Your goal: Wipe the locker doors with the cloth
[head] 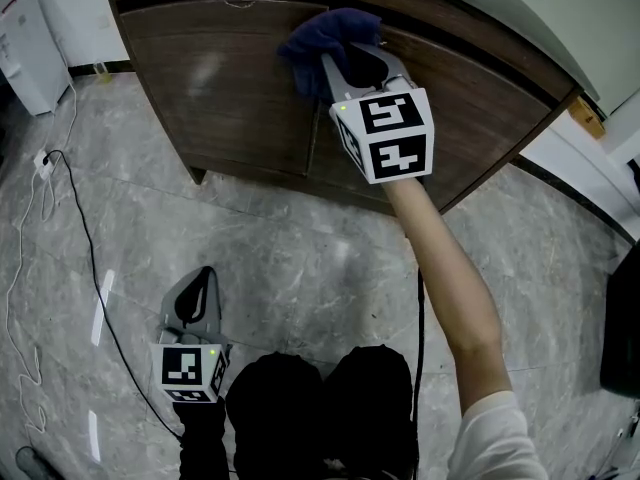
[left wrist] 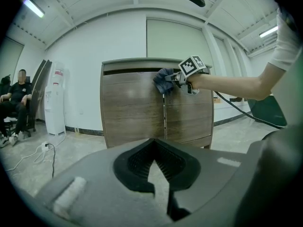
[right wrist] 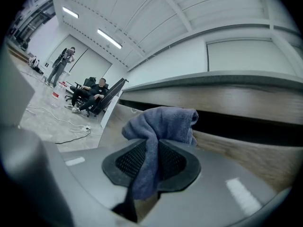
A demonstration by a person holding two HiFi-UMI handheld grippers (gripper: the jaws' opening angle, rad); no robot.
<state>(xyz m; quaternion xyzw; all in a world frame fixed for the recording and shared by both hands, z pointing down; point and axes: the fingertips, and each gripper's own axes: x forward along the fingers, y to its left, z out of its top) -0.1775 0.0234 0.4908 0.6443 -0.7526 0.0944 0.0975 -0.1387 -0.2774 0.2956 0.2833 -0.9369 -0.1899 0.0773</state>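
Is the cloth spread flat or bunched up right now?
Bunched: the cloth is a crumpled wad pinched in the right gripper at the locker doors.

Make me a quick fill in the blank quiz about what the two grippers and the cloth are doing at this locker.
1. The right gripper is clamped on a ___ cloth.
2. The cloth presses on the wooden locker doors near their ___ edge.
3. The left gripper, held low above the floor, grips ___.
Missing words: blue; top; nothing.
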